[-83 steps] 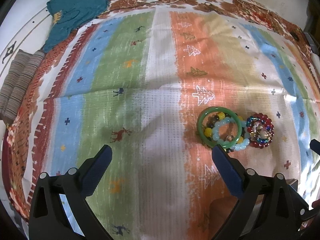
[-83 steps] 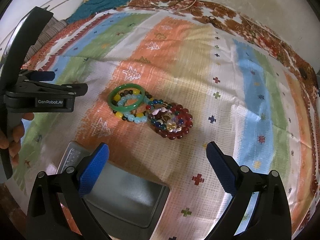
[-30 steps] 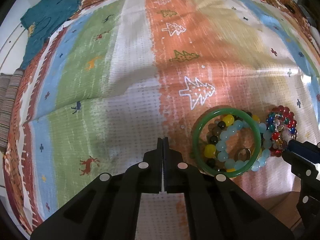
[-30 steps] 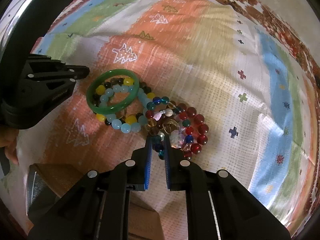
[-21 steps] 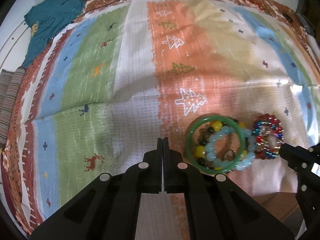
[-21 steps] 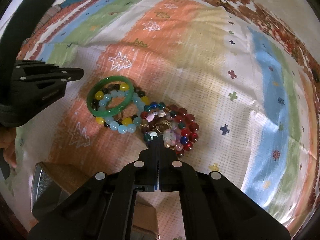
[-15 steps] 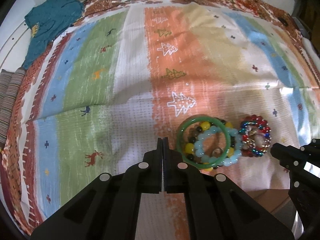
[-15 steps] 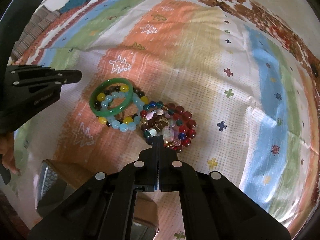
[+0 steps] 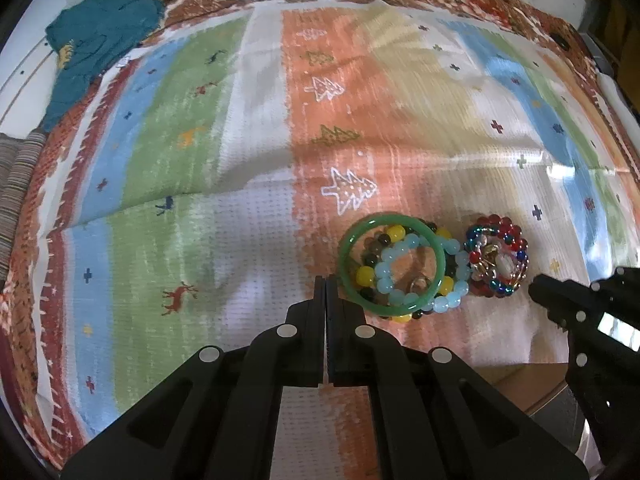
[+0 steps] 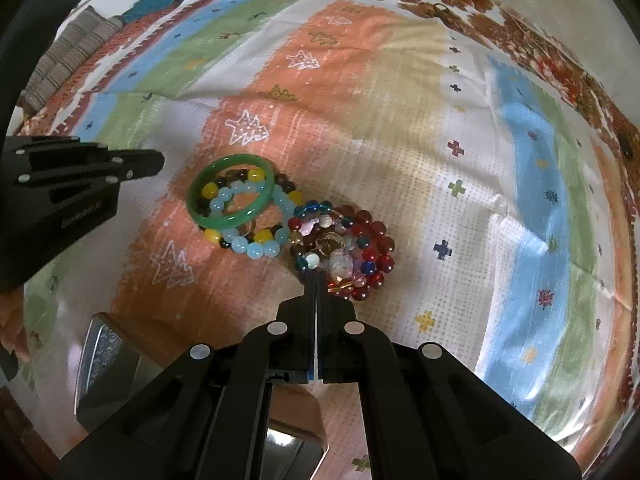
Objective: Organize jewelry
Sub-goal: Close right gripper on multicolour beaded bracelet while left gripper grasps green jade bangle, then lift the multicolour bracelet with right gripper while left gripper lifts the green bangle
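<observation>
Here the right gripper (image 10: 318, 280) has its fingers pressed together, tips at the near edge of the red bead cluster (image 10: 344, 250); whether they pinch a bead is unclear. The left gripper (image 9: 326, 284), also closed, sits just beside the green bangle (image 9: 390, 264) on the striped cloth (image 9: 240, 160).

The bangle (image 9: 391, 265) lies on the tablecloth (image 9: 248, 168), resting on top of two beaded bracelets (image 9: 448, 296) that show through and around it. Just beside the bangle, to its right in the left wrist view, sits a heap of beaded jewelry (image 9: 496, 258), touching the bracelets under the bangle. The left gripper (image 9: 326, 280) is just left of the bangle; the right gripper (image 10: 316, 276) is at the heap's near edge. A metal tin (image 10: 108, 364) lies nearer than the bangle, at the cloth's near edge. Far behind the bangle to the left, a garment (image 9: 100, 44) lies at the cloth's corner.
</observation>
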Action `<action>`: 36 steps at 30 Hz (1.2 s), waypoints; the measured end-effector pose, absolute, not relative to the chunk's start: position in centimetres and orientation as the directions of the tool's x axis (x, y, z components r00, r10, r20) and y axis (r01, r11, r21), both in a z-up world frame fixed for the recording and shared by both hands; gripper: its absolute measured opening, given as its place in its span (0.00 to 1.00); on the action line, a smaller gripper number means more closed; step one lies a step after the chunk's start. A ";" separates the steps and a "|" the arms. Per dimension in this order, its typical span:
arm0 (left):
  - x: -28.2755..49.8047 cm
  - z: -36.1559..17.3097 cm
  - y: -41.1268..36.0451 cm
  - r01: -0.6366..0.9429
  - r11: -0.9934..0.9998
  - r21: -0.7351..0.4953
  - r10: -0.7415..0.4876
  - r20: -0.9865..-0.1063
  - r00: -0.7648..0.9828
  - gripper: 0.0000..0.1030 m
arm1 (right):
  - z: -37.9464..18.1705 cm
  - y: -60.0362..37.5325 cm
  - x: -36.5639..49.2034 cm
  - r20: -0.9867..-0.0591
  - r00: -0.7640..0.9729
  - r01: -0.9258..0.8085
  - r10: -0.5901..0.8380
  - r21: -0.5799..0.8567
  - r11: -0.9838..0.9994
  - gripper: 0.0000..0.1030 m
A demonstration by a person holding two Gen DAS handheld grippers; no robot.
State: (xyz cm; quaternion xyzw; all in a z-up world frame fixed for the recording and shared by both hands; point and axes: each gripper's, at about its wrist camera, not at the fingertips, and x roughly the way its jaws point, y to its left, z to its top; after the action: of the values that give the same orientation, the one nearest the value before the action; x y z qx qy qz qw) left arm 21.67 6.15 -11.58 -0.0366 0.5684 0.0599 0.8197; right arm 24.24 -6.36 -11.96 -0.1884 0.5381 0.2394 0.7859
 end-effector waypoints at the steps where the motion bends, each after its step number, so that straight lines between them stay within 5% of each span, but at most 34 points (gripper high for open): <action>1: 21.7 -11.7 6.2 -0.139 0.990 0.009 0.056 -0.938 0.343 0.00 | -12.0 -6.4 24.4 -0.936 0.306 -0.576 0.175 -0.035 0.816 0.02; 3: 21.9 -12.0 6.5 -0.145 0.989 -0.001 0.049 -0.939 0.339 0.00 | -12.1 -6.5 24.5 -0.935 0.307 -0.572 0.176 -0.034 0.819 0.18; 4: 22.0 -12.0 6.6 -0.151 0.988 -0.008 0.044 -0.940 0.338 0.00 | -12.0 -6.6 24.5 -0.934 0.310 -0.572 0.179 -0.033 0.820 0.36; 5: 22.0 -12.1 6.8 -0.156 0.988 -0.019 0.035 -0.941 0.337 0.00 | -12.1 -6.5 24.5 -0.933 0.310 -0.575 0.182 -0.031 0.818 0.37; 17: 23.1 -13.5 8.1 -0.188 0.976 -0.108 -0.041 -0.944 0.328 0.17 | -13.1 -5.3 24.9 -0.943 0.276 -0.604 0.184 -0.021 0.797 0.37; 24: 24.1 -14.7 7.1 -0.159 0.985 -0.067 -0.017 -0.955 0.296 0.17 | -14.0 -4.6 24.9 -0.953 0.260 -0.618 0.156 -0.040 0.785 0.37; 34: 24.3 -16.2 5.3 -0.098 0.994 0.051 0.076 -0.957 0.280 0.16 | -15.3 -4.1 24.7 -0.957 0.266 -0.643 0.112 -0.089 0.761 0.12; 36: 24.3 -16.3 4.9 -0.086 0.994 0.072 0.094 -0.953 0.287 0.07 | -15.3 -4.1 24.6 -0.955 0.276 -0.644 0.111 -0.098 0.759 0.11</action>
State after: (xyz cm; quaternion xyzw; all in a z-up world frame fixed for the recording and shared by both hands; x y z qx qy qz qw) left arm 24.32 4.86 -16.27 0.0032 0.5945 0.0560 0.8021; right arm 24.64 -4.11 -15.27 -0.2431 0.5483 0.2478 0.7609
